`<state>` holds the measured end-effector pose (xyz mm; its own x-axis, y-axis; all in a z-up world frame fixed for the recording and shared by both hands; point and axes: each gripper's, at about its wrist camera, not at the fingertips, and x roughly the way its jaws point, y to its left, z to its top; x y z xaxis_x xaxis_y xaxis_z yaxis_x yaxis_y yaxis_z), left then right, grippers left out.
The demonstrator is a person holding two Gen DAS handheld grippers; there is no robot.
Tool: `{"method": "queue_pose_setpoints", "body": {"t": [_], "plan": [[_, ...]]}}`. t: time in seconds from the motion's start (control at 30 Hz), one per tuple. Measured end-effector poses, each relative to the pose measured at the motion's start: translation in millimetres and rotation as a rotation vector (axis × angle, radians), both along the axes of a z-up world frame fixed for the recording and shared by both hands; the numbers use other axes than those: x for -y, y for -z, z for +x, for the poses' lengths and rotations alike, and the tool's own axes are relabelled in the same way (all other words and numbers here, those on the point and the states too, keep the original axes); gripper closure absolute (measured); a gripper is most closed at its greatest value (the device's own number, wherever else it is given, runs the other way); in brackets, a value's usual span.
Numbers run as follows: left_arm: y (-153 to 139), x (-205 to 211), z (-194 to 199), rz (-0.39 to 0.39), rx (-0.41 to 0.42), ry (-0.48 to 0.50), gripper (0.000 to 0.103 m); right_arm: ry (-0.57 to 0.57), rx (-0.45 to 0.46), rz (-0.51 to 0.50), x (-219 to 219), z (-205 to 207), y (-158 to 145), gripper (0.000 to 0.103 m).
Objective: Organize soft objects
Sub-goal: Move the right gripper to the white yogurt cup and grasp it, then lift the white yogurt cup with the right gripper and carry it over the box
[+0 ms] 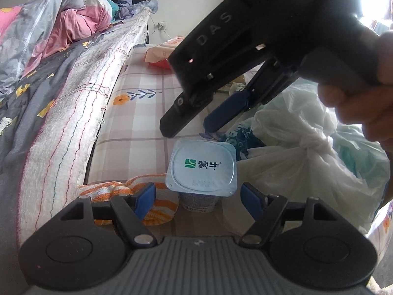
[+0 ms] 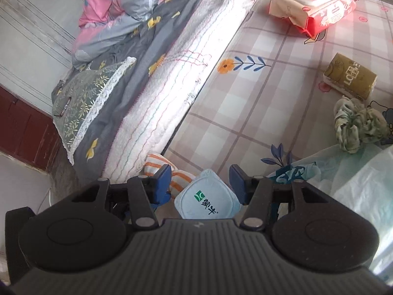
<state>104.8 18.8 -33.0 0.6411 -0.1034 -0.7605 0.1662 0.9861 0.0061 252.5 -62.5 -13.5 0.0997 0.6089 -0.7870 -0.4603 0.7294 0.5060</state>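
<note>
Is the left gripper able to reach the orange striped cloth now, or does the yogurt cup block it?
Probably yes. The left gripper is open, the orange striped cloth lies by its left finger, and the yogurt cup stands beside the cloth.

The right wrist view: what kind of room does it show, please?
Most likely a bedroom at home. A bed with a rumpled quilt and a lace-edged pillow lies beside a table under a checked flowered cloth, where a wet-wipes pack and a yogurt cup sit.

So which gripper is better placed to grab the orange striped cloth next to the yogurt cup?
Left, probably. The left gripper is open and low, with one finger already over the striped cloth. The right gripper hangs open above the yogurt cup, farther from it.
</note>
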Motion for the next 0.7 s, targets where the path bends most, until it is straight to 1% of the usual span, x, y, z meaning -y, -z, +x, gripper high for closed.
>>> {"method": "queue_pose_setpoints", "body": {"t": [0.17, 0.27, 0.3, 0.37, 0.4, 0.47, 0.5, 0.57, 0.7], "plan": [[6.7, 3.9, 0.9, 0.034, 0.038, 0.015, 0.027, -0.015, -0.069, -0.042, -8.5, 9.5, 28.5, 0.051], [7.5, 6.0, 0.6, 0.055, 0.057, 0.021, 0.028, -0.033, -0.121, -0.019, -9.2, 11.5, 38.2, 0.053], [7.5, 6.1, 0.5, 0.054, 0.060, 0.021, 0.029, -0.040, -0.121, -0.016, -9.6, 10.9, 37.9, 0.053], [7.0, 6.5, 0.2, 0.049, 0.067, 0.021, 0.033, -0.051, -0.119, -0.012, -9.3, 10.1, 37.4, 0.054], [6.2, 6.8, -0.3, 0.046, 0.072, 0.021, 0.037, -0.052, -0.123, -0.006, -8.7, 9.9, 37.5, 0.055], [5.1, 7.0, -0.8, 0.040, 0.071, 0.016, 0.037, -0.053, -0.131, 0.002, -7.6, 9.5, 36.8, 0.060], [4.8, 6.7, -1.3, 0.035, 0.070, 0.013, 0.037, -0.051, -0.129, 0.005, -6.6, 8.6, 35.9, 0.060], [3.4, 6.1, -2.3, 0.026, 0.063, 0.006, 0.038, -0.049, -0.111, 0.001, -6.0, 6.1, 34.0, 0.063], [-4.8, 6.6, -7.9, 0.024, 0.076, -0.008, 0.038, -0.035, -0.105, 0.029, -1.6, 2.6, 26.9, 0.066]]}}
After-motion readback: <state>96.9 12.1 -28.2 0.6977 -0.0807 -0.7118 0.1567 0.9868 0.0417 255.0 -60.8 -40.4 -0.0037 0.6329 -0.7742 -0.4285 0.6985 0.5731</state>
